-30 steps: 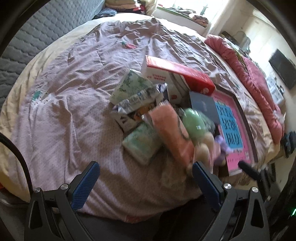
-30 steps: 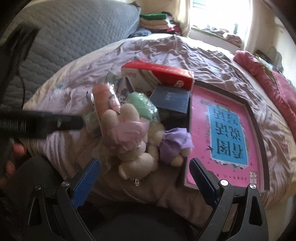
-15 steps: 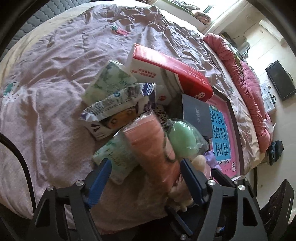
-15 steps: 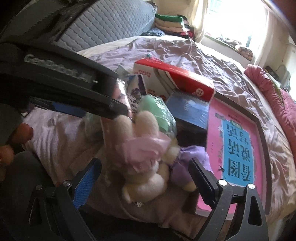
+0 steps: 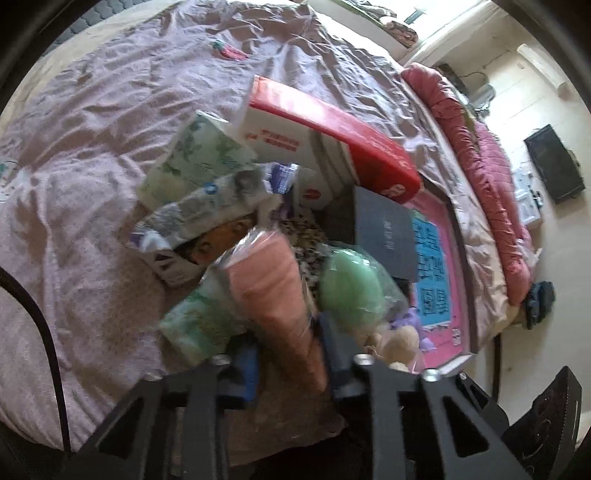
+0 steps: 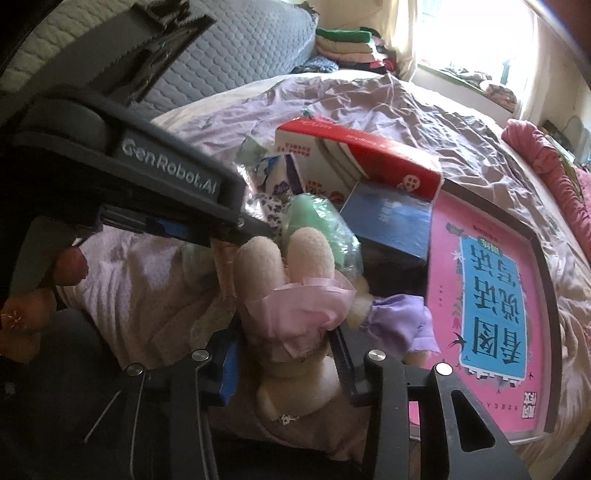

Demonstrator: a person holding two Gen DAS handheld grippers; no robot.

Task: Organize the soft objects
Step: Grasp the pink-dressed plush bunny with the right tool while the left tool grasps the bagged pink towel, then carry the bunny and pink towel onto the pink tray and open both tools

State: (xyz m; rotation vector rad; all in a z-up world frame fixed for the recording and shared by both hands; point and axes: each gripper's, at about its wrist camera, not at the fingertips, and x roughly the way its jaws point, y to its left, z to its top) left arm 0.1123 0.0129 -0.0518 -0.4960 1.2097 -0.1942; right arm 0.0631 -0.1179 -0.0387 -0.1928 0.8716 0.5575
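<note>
A wrinkled mauve bedspread [image 5: 110, 155] covers the bed, with a grey quilted headboard [image 6: 236, 51] behind, a sunlit window [image 6: 472, 33], folded clothes [image 6: 347, 44] and a bunched pink quilt [image 5: 491, 192] at the far edge. Near the bed's edge lies a heap: red-and-white carton [image 5: 325, 147], pink picture book [image 6: 491, 302], green tissue packs [image 5: 192, 166]. The left gripper [image 5: 290, 354], jaws closing, pinches the plastic-wrapped salmon-pink towel roll [image 5: 269, 288]. The right gripper [image 6: 284, 350], jaws closing, squeezes the cream plush rabbit in a pink dress [image 6: 295, 314].
</note>
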